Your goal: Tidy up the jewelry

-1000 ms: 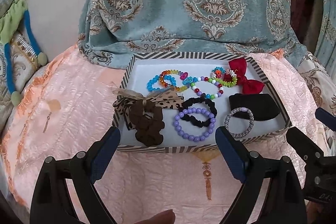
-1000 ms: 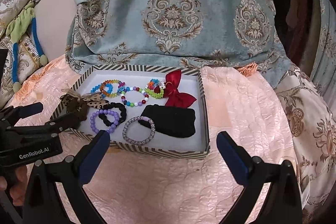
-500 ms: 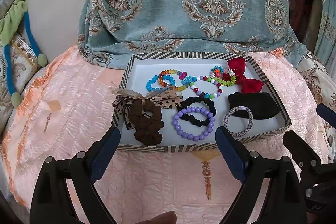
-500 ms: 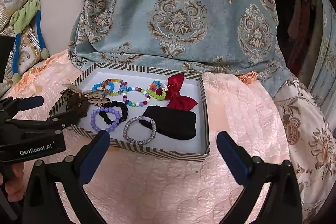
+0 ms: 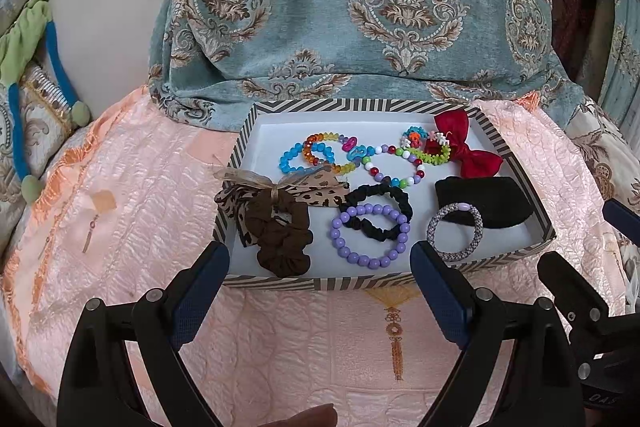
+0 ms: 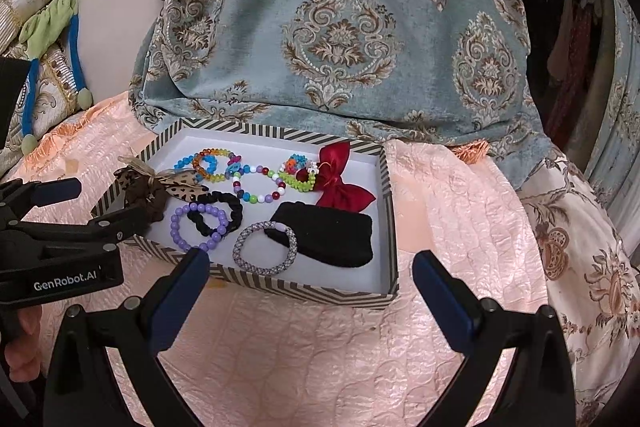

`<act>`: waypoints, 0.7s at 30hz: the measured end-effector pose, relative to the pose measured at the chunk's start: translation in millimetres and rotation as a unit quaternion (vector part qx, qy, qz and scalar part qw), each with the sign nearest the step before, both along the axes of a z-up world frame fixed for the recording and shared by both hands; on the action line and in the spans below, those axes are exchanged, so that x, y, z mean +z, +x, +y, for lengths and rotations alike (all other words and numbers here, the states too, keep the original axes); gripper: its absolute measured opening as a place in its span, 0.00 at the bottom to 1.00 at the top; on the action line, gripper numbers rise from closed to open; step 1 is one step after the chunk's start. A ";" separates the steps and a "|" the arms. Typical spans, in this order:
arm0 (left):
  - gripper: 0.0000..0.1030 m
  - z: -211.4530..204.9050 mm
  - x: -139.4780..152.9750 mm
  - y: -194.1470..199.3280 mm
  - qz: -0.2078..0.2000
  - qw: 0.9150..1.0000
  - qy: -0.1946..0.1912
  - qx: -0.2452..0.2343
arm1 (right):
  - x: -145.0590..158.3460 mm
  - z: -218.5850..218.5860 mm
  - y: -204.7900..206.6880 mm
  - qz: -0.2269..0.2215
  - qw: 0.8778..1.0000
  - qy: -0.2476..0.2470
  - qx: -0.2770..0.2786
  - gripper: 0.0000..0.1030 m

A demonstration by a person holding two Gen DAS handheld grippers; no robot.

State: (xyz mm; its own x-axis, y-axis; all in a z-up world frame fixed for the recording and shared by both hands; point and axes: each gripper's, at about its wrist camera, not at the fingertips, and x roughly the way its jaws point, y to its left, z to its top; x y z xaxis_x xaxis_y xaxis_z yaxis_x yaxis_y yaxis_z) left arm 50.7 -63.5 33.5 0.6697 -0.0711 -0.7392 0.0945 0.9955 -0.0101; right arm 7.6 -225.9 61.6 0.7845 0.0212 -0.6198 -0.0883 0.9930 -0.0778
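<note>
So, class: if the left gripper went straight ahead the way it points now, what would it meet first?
Probably the near striped wall of the tray, which lies between its open fingers. If it passed above the wall, the purple bead bracelet would likely come next. Its height above the tray is unclear.

Pink quilted bedspread (image 5: 280,339) carries striped tray (image 5: 320,283); teal patterned cloth (image 5: 360,7) behind.

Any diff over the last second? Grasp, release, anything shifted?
No grasp or release. The right gripper eased nearer the box, its near rim now between the fingers. The left gripper barely moved. Both remain open and empty; the bracelets and scrunchies lie unchanged in the box.
</note>
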 end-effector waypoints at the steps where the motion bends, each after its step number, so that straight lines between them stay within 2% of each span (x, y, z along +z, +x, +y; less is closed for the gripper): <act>1: 0.76 0.2 0.3 0.4 0.000 1.000 -0.001 0.000 | -0.2 0.3 -0.2 0.000 1.000 0.000 0.001 1.00; 21: 0.76 -0.6 0.3 1.1 0.002 1.000 -0.001 0.001 | -1.5 1.1 -0.2 0.002 1.000 -0.001 0.004 1.00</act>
